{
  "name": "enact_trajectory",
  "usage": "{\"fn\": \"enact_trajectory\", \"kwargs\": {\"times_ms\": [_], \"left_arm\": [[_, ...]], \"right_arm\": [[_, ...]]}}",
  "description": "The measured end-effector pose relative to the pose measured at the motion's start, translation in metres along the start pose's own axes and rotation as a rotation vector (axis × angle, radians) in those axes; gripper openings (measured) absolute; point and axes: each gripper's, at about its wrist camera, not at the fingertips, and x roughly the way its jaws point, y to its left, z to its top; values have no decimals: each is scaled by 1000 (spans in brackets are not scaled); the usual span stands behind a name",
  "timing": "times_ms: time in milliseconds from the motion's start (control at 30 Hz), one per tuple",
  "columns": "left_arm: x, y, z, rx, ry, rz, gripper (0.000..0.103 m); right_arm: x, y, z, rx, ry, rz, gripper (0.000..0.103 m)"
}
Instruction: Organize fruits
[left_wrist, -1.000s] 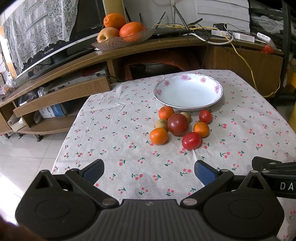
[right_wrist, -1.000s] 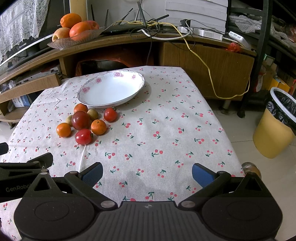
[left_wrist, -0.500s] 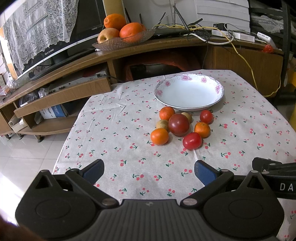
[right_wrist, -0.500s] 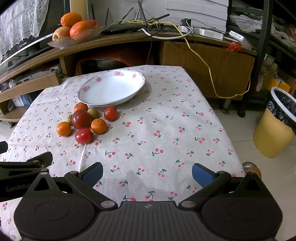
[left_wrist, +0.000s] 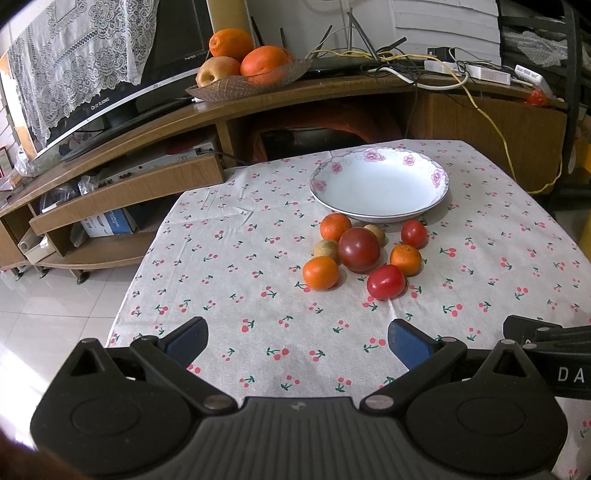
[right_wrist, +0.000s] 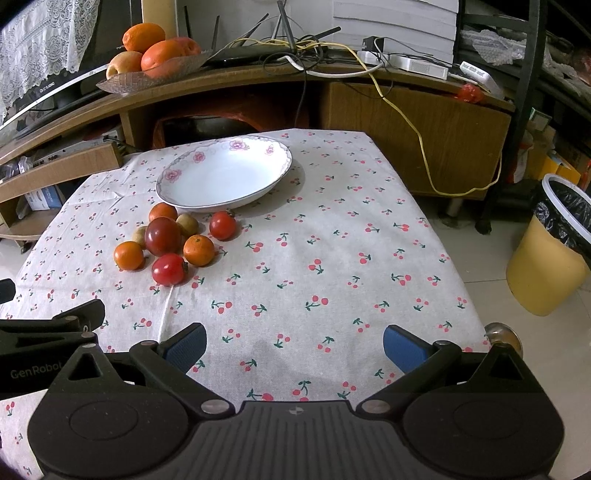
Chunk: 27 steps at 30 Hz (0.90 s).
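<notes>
A cluster of small fruits lies on the cherry-print tablecloth (left_wrist: 258, 280): a dark red tomato (left_wrist: 358, 249), two red tomatoes (left_wrist: 386, 281) (left_wrist: 413, 233), three small oranges (left_wrist: 320, 272) (left_wrist: 405, 259) (left_wrist: 335, 226) and two brown fruits (left_wrist: 326, 249). An empty white floral bowl (left_wrist: 380, 184) (right_wrist: 225, 173) stands just behind them. My left gripper (left_wrist: 297, 339) is open and empty, near the table's front edge, short of the fruits. My right gripper (right_wrist: 294, 341) is open and empty, to the right of the cluster (right_wrist: 162, 236).
A glass dish of large oranges and an apple (left_wrist: 247, 79) sits on the wooden TV stand behind the table, with cables and a router (right_wrist: 280, 55). A yellow bin (right_wrist: 554, 247) stands on the floor to the right. The other gripper shows at the frame edge (left_wrist: 546, 332).
Both views have shifted very slightly toward the table; the fruits and bowl have not moved. Both grippers stay open.
</notes>
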Motion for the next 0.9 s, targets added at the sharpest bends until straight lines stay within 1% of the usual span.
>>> {"fn": "enact_trajectory", "kwargs": {"times_ms": [200,367,500,633,667,767,833,900], "left_arm": [[0,0,0,4,-1,0,103],[2,6,2,7,-11,-12,103],[5,13,5,0,-26,-26,103],[9,17,9,31,-39,-23,103],[10,19,10,40,-40,-29,103],[15,20,11,81,-37,-29,103],[16,21,11,120,-42,-25,103],[19,27,12,155,-43,-36,103]], "right_arm": [[0,1,0,-2,3,2,100],[1,4,5,-15,7,22,99],[6,6,12,-44,7,61,96],[11,10,19,-83,-11,107,96],[13,11,21,-93,-11,123,94],[21,18,27,-133,-6,170,85],[27,23,30,-162,-1,218,83],[35,27,33,-182,13,280,76]]}}
